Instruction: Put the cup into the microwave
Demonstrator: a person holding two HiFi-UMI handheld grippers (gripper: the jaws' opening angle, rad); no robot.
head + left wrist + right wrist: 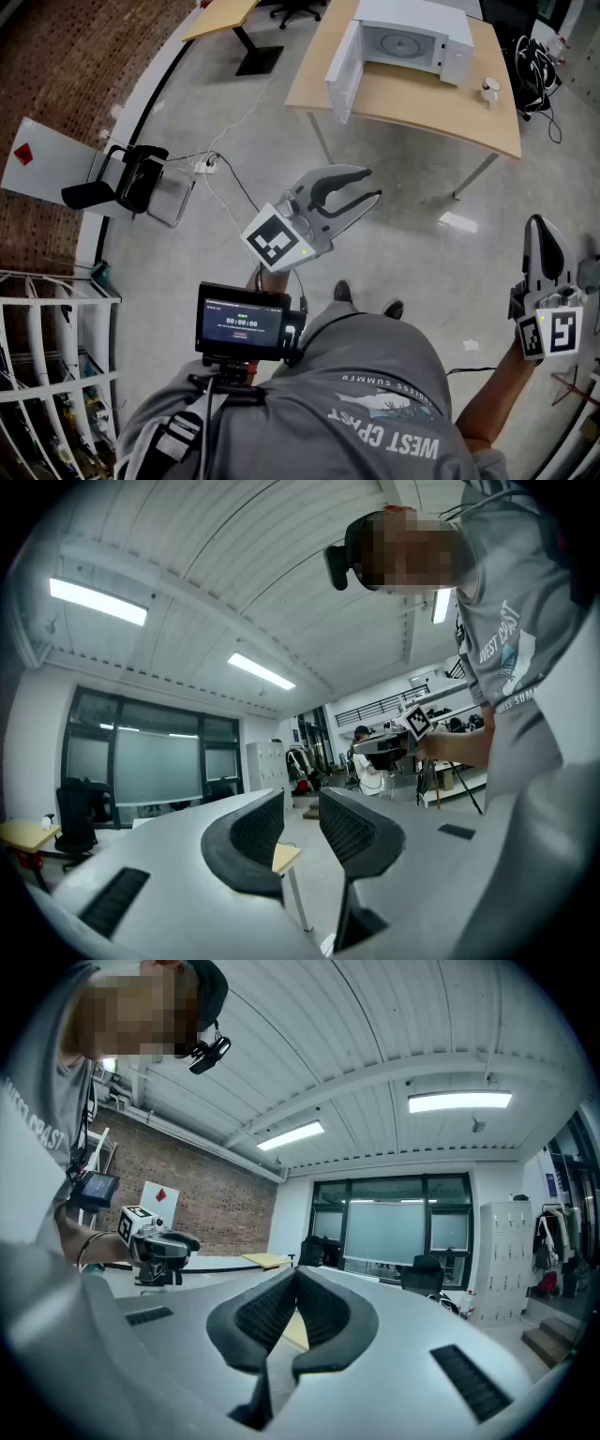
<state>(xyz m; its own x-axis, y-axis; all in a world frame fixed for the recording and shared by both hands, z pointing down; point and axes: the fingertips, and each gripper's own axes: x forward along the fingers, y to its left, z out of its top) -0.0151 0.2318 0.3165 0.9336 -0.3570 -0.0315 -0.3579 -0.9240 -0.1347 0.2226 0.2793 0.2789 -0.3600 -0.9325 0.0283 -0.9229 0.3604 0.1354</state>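
Office floor, table [412, 105] well ahead. Microwave [403, 42] door open; cup [488, 90] on table near it, untouched. Left gripper [368, 186] jaws wide, empty; right gripper [538, 225] jaws closed, empty. Approach, grasp, loading all left.

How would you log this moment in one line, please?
phase: pre-grasp; left gripper: open, empty; right gripper: shut, empty; cup: on table; microwave: door open

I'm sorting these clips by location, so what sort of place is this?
Probably an open-plan office or lab workspace: a long wooden desk carrying a microwave, a black office chair off to one side, and tall grey lockers against the far wall.
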